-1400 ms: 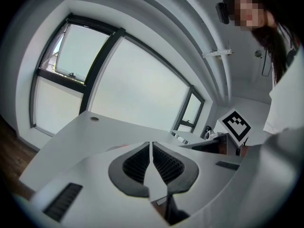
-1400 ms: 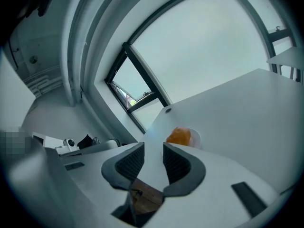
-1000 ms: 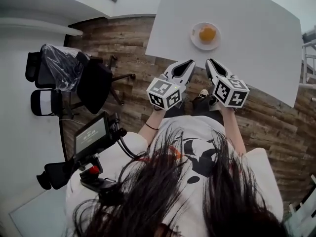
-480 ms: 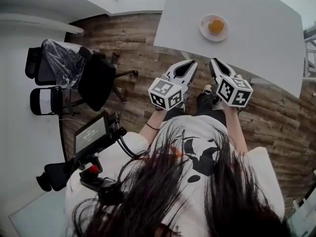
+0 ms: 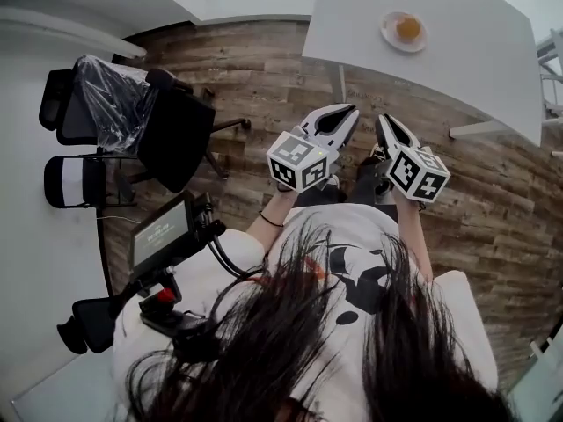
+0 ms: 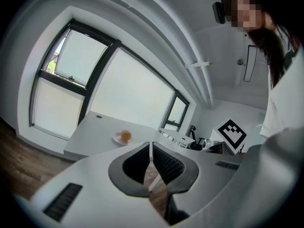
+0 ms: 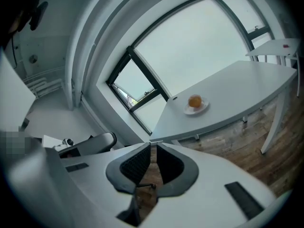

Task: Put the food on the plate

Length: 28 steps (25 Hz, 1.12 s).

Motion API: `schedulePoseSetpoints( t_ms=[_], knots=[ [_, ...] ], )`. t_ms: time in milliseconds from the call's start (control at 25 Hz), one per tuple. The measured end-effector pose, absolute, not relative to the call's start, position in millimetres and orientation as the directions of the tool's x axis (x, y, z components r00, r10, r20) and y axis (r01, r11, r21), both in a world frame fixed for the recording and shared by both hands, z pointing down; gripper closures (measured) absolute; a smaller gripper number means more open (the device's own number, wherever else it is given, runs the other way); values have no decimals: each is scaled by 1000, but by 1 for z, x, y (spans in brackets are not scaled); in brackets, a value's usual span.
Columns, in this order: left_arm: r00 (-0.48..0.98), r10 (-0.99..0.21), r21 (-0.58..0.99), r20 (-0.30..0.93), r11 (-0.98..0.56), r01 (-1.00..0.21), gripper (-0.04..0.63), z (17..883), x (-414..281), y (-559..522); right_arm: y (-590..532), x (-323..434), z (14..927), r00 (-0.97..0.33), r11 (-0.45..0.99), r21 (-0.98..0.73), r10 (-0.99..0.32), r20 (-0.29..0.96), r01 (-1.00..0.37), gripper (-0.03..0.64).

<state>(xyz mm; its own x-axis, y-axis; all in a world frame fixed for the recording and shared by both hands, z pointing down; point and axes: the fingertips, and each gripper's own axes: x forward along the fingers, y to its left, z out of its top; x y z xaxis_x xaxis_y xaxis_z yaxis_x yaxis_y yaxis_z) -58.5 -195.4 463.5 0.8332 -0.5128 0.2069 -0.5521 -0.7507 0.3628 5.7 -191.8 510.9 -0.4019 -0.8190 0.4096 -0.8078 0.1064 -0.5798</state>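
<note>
An orange piece of food [image 5: 408, 27] lies on a small white plate [image 5: 396, 37] on the white table [image 5: 466, 51], far ahead of me. The same food [image 6: 125, 135] and plate [image 6: 117, 138] show small in the left gripper view, and the food [image 7: 194, 100] on the plate [image 7: 202, 108] in the right gripper view. My left gripper [image 5: 350, 110] and right gripper [image 5: 383, 120] are held side by side over the wooden floor, well short of the table. Both are shut with nothing between the jaws. The left gripper [image 6: 150, 143] and right gripper [image 7: 153, 145] point toward the table.
Black office chairs [image 5: 171, 143], one under a plastic cover [image 5: 110, 104], stand at the left. A small screen on a rig [image 5: 161, 236] hangs by my left side. Large windows [image 6: 128, 94] lie behind the table. A second white table [image 7: 280, 46] stands at the far right.
In the head view the table and plate have slid away toward the upper right. Both grippers have drawn back from the table over the floor, still shut and empty.
</note>
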Motion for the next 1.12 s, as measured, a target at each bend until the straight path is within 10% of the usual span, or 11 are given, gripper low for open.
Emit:
schedulePoseSetpoints(
  t_ms=[1120],
  knots=[
    [849,-510,417,135,-748,-516,589,461,-16,-9,16,43,500,-365,119,-520,-839,404,-846,568]
  ],
)
